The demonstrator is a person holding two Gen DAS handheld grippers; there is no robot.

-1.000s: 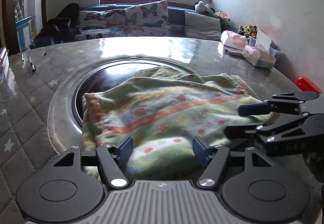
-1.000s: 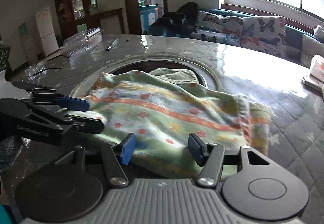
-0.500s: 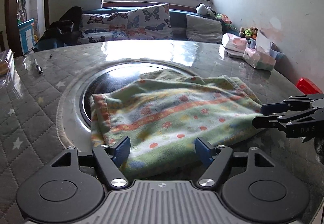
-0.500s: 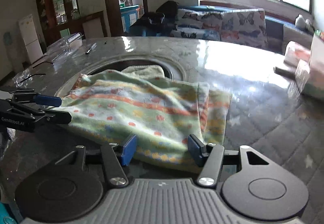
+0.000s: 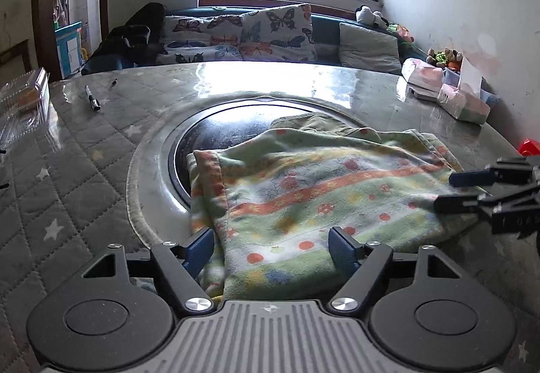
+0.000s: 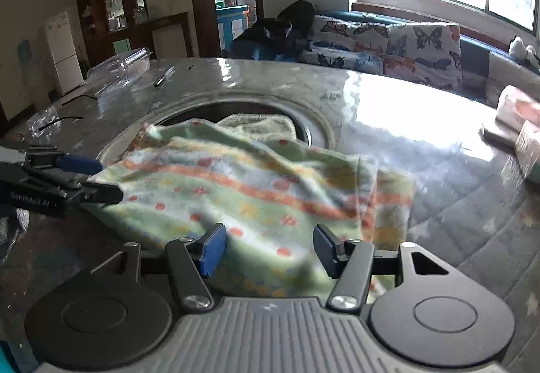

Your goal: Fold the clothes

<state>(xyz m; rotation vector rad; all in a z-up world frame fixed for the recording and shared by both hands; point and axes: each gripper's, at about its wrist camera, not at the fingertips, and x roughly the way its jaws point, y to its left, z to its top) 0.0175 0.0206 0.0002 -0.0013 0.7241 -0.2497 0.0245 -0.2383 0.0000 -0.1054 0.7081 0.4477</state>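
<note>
Floral garment (image 5: 320, 201) lies folded between both parted jaws

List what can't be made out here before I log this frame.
- Towel: near edge hidden by the left claw body, left wrist view; pattern motion-blurred in the right wrist view.
- Green cloth: mostly covered by the towel.
- Right claw: in the left wrist view, cut off by the right edge.

Open left gripper (image 5: 271, 246) over towel (image 5: 314, 194) (folded)
</note>
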